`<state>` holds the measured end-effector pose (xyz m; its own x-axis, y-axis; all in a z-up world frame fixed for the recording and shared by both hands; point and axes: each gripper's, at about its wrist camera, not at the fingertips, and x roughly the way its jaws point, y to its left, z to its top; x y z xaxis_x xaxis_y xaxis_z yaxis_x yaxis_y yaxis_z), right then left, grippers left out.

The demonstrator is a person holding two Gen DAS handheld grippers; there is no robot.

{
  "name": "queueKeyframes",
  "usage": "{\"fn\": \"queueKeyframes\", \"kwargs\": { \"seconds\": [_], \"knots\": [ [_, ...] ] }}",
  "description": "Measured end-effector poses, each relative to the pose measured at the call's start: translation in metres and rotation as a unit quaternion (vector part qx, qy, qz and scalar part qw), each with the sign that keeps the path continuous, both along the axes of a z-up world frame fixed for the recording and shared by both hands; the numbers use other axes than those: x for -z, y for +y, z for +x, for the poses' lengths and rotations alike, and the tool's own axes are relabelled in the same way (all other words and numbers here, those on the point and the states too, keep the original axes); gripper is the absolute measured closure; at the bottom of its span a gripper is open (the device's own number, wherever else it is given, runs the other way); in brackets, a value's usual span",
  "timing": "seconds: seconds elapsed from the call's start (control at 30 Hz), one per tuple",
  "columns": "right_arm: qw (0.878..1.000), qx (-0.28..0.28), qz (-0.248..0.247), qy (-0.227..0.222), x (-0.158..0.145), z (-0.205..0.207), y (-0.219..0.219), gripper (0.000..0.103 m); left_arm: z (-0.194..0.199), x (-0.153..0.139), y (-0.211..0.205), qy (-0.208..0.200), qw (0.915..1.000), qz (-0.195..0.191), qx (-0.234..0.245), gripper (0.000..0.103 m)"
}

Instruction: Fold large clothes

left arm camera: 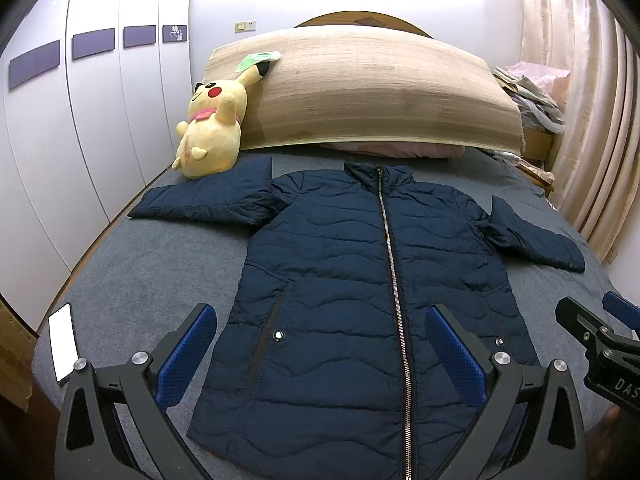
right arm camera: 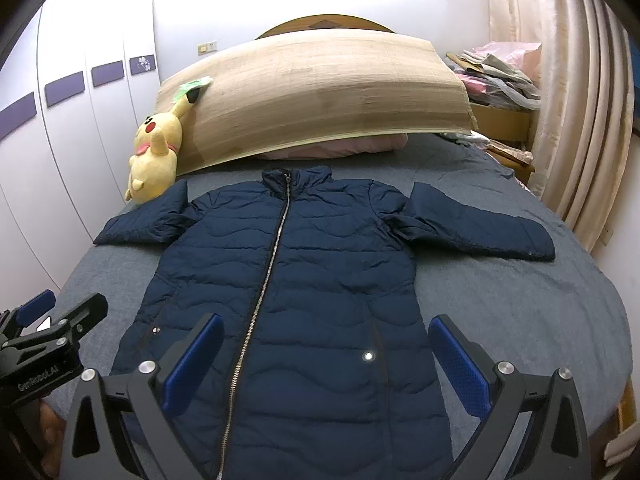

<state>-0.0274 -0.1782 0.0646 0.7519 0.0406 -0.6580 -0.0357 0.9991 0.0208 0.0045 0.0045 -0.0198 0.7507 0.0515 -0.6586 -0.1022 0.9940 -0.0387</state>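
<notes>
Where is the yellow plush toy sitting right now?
In both wrist views the yellow plush toy sits at the bed's far left corner, leaning against the tan mat and touching the top of the navy jacket sleeve on that side.

Jacket (left arm camera: 360, 280) lay flat at bed (left arm camera: 160, 264) centre, collar at 12 o'clock, sleeves out to 9 and 3, plush toy (left arm camera: 212, 128) at 10 touching one sleeve, mat (left arm camera: 368, 92) behind collar, phone (left arm camera: 63, 342) at 8 near bed edge
</notes>
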Motion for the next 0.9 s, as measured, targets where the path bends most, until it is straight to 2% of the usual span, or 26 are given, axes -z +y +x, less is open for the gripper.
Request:
{"fn": "queueKeyframes", "kwargs": {
  "seconds": [0.9],
  "knots": [
    [1.000,-0.002,0.003,0.003,0.0054,0.0031,-0.0012,0.000,-0.0004,0.0026,0.0004,0.002,1.0000,0.001,-0.002,0.000]
  ]
}}
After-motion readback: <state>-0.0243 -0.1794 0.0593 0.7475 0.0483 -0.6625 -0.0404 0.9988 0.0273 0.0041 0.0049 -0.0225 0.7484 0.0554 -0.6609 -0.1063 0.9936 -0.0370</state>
